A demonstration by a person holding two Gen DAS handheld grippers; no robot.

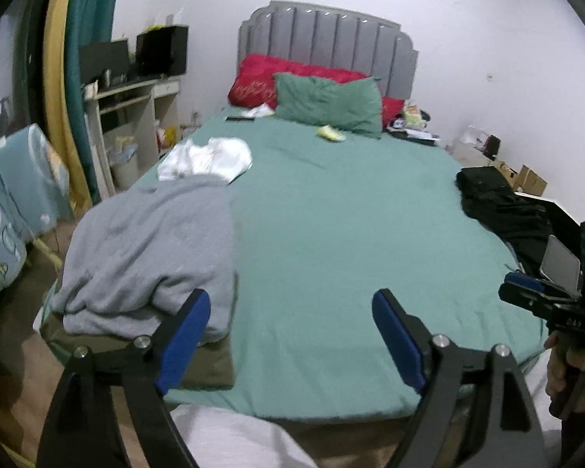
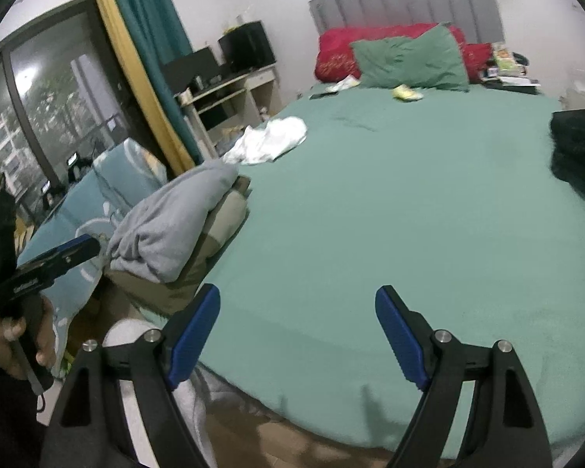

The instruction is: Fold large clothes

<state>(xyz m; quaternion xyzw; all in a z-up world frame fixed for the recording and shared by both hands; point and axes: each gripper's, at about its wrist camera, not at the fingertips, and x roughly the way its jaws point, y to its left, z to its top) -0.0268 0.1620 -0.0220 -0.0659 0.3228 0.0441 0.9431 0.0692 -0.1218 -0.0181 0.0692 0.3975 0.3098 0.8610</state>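
Note:
A folded grey garment (image 1: 152,249) lies on the left front of the green bed (image 1: 331,234), on top of an olive folded piece (image 1: 210,362). It also shows in the right wrist view (image 2: 167,226). A crumpled white garment (image 1: 206,158) lies farther back on the left, also seen in the right wrist view (image 2: 271,140). A black garment (image 1: 499,206) lies at the bed's right edge. My left gripper (image 1: 290,335) is open and empty above the bed's front edge. My right gripper (image 2: 297,335) is open and empty, also over the front edge.
A green pillow (image 1: 329,103) and red pillows (image 1: 261,78) lie at the grey headboard. A small yellow item (image 1: 331,132) and a dark flat object (image 1: 240,118) lie near them. A desk with shelves (image 1: 132,109) stands left. A blue patterned quilt (image 1: 15,202) hangs left.

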